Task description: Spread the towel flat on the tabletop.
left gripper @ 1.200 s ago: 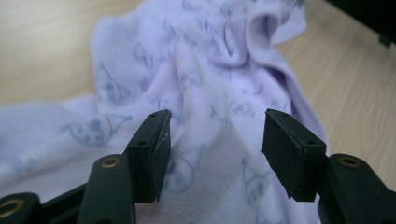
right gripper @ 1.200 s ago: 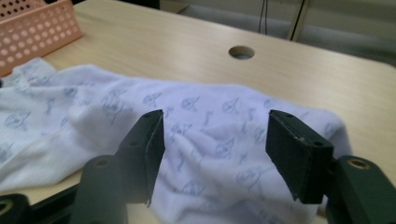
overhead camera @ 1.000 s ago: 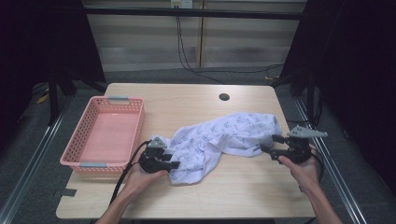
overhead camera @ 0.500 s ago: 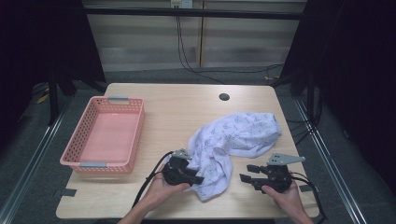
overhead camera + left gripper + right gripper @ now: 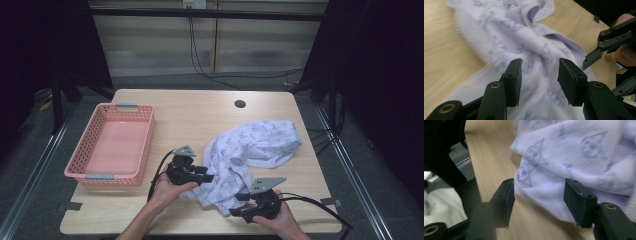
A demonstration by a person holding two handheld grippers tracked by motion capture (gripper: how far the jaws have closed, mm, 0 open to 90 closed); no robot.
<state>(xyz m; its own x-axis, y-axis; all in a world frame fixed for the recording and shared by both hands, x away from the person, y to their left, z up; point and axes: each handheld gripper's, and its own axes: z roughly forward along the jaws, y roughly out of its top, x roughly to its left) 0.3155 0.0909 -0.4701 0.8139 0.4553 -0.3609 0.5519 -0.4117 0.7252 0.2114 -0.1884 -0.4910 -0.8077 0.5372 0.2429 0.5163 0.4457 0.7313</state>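
On the near half of the desk [image 5: 200, 112], a crumpled white cloth with a pale blue print [image 5: 252, 155] lies right of centre. The left gripper [image 5: 207, 177] sits at the cloth's left edge, its jaws spread apart with nothing clamped between them. The right gripper [image 5: 236, 205] is at the cloth's near corner, also parted and empty. A pink basket [image 5: 107, 175] stands far left, apart from the cloth.

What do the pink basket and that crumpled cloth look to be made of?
The pink basket looks like moulded plastic: stiff walls full of regular holes. The cloth seems a soft knitted fabric, probably cotton: fine ribbing, limp folds, pale with blue printed figures.
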